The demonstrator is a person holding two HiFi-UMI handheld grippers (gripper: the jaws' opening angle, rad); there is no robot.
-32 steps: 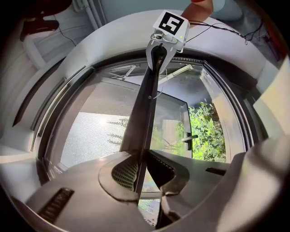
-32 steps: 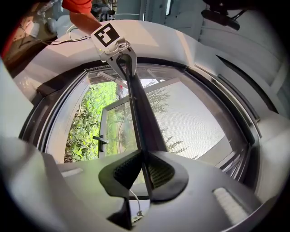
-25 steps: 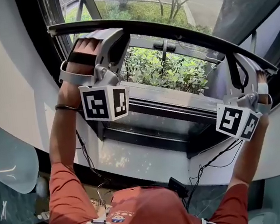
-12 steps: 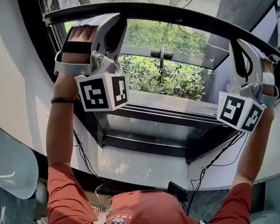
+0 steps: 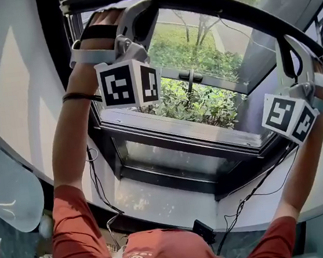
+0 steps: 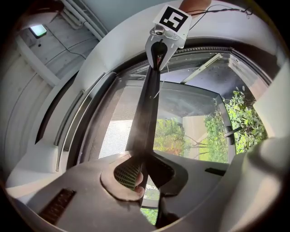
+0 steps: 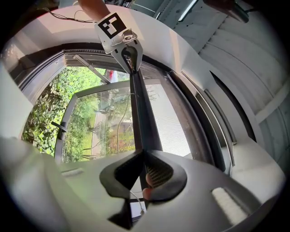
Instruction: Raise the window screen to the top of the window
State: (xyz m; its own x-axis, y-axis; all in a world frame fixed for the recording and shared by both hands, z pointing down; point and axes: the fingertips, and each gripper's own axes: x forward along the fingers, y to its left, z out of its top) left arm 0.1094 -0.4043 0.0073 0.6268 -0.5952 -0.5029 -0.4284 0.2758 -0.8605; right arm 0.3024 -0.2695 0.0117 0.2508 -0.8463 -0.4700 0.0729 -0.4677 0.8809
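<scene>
Left gripper [image 6: 140, 174], right gripper [image 7: 145, 174] clamped on screen bar [image 5: 211, 7] near window frame [image 5: 54, 63] left and right edges, jaws just been tightening. Bar high in frame. I'd lift both ends level, avoid racking.

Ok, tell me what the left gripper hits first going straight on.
The bar: the left gripper's jaws have just been closing on it and hold it already. Past the bar the line seems to reach the window, though depth is unclear.
</scene>
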